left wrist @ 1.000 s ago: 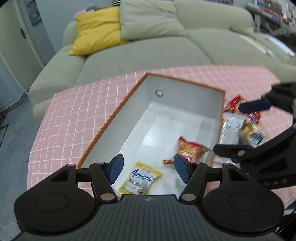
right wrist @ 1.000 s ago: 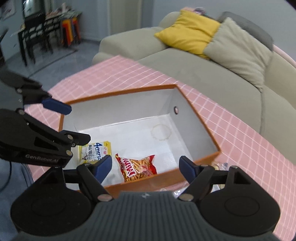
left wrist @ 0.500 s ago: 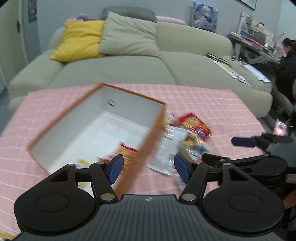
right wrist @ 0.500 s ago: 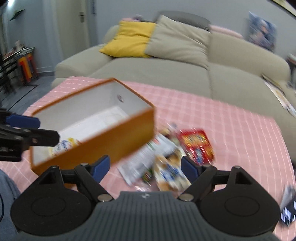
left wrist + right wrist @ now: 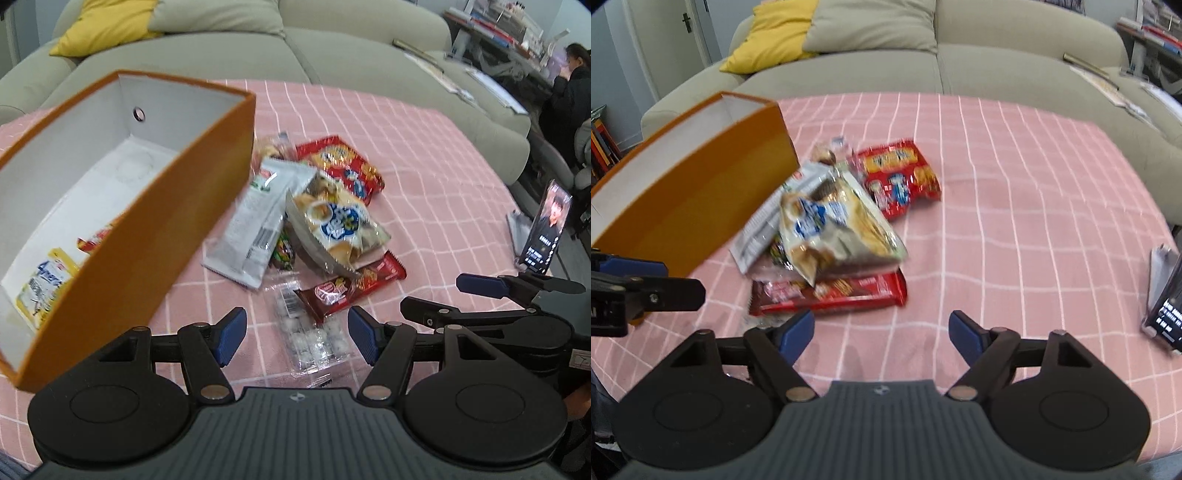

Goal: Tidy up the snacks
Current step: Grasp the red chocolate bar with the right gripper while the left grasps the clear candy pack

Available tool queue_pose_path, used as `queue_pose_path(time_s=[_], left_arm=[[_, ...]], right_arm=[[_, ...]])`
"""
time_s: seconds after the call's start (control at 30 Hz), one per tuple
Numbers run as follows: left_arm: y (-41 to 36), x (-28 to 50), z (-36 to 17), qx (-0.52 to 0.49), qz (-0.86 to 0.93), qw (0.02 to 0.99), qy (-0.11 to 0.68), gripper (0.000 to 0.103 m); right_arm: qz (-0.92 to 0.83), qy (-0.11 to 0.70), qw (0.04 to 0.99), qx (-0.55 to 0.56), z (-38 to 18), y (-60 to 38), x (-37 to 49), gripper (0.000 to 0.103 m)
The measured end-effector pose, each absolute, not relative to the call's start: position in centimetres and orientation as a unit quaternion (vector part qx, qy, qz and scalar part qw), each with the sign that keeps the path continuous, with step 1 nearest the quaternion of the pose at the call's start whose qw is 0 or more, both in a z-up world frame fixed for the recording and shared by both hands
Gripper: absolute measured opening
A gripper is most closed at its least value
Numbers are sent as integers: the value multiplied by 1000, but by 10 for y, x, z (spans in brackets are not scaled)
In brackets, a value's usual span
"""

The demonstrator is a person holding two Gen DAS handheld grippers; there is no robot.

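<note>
An orange box point(image 5: 147, 254) with a white inside stands at the left of the pink checked table; a yellow packet point(image 5: 44, 286) and a red one lie in it. Beside it is a heap of snacks: a clear biscuit bag point(image 5: 336, 221), a grey-white packet point(image 5: 258, 218), a red cracker packet point(image 5: 343, 166), a brown-red bar point(image 5: 351, 288) and a clear tray of white sweets point(image 5: 314, 332). My left gripper point(image 5: 295, 336) is open above the sweets tray. My right gripper point(image 5: 882, 336) is open, just in front of the brown-red bar point(image 5: 831, 291). The box point(image 5: 690, 199) shows at the left there.
A phone on a stand point(image 5: 543, 229) is at the table's right edge, also in the right wrist view point(image 5: 1167, 310). A beige sofa point(image 5: 923, 62) with a yellow cushion point(image 5: 775, 33) runs behind the table. A person point(image 5: 569, 96) sits at the far right.
Both grippers have swung right, from over the box to the heap of snacks beside it. Both stay open and empty.
</note>
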State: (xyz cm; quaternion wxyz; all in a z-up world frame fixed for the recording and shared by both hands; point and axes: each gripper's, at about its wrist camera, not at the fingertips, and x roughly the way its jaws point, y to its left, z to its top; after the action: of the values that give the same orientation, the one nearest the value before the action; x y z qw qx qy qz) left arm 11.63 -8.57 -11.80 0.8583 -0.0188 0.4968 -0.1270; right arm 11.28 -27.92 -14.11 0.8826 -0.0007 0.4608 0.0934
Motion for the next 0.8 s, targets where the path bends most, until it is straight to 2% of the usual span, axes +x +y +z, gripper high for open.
queue_pose_path(time_s=[0.13,0.4,0.53,0.63,0.7,0.8], left_arm=[[-93,127,-132,-2,-127,843,523,74],[-96,131,-151,-10,-137,820,556,74],[-90,131,-151,-15,-137,818,558,74],[-84,131,-150,-22,-133,820,557,74],[-80,131,-149,-26,-133,820,556,74],[-77,130,-149,-26,-133,820,557,74]], right_arm=[[116,458,881,-26,-147,-273,120,75],[210,426,861,-182,-168,-251,135,77],[264,418,845,-206,-173,-247,142,83],[295,414,833,-218,-177,-239,148,84],[306,412,829,-222,-178,-235,151,83],[300,423,826,-221,-180,-231,153,73]])
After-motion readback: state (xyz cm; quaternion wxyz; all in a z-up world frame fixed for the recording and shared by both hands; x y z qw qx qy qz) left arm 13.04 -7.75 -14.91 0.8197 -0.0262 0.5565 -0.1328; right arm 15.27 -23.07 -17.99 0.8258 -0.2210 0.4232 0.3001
